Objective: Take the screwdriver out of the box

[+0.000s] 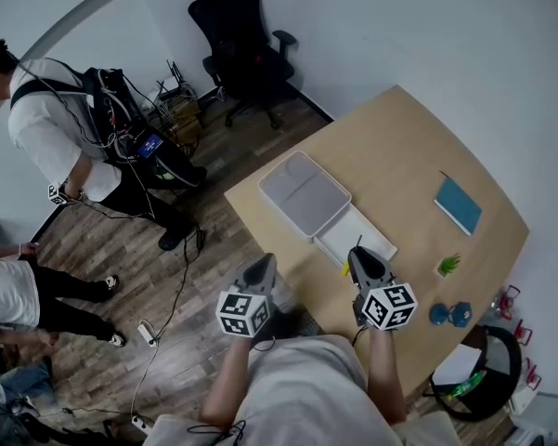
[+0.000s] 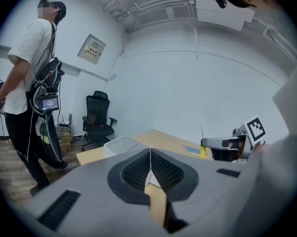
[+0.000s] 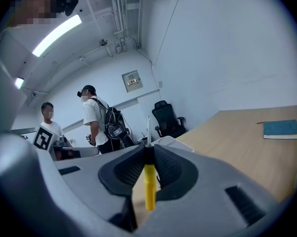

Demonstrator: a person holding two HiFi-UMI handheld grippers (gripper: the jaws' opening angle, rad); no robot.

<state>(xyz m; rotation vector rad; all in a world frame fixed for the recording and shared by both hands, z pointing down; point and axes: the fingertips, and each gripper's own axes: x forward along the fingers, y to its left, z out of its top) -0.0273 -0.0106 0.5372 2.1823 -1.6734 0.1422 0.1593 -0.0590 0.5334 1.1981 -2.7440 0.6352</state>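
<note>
Yellow-handled screwdriver (image 3: 149, 189) clamped upright in our right gripper (image 3: 148, 152), clear of the box (image 1: 306, 195) just ahead of it, left gripper (image 2: 149, 157) closed empty; we judge the slim handle could slide down if pressure eases.

The right gripper (image 3: 148, 154) clamps a yellow-handled screwdriver (image 3: 149, 186), its thin shaft upright. Just past the jaws at one o'clock sits the white box (image 3: 174, 143) on the wooden table (image 3: 237, 147). A blue book (image 3: 283, 129) lies at three o'clock.
</note>
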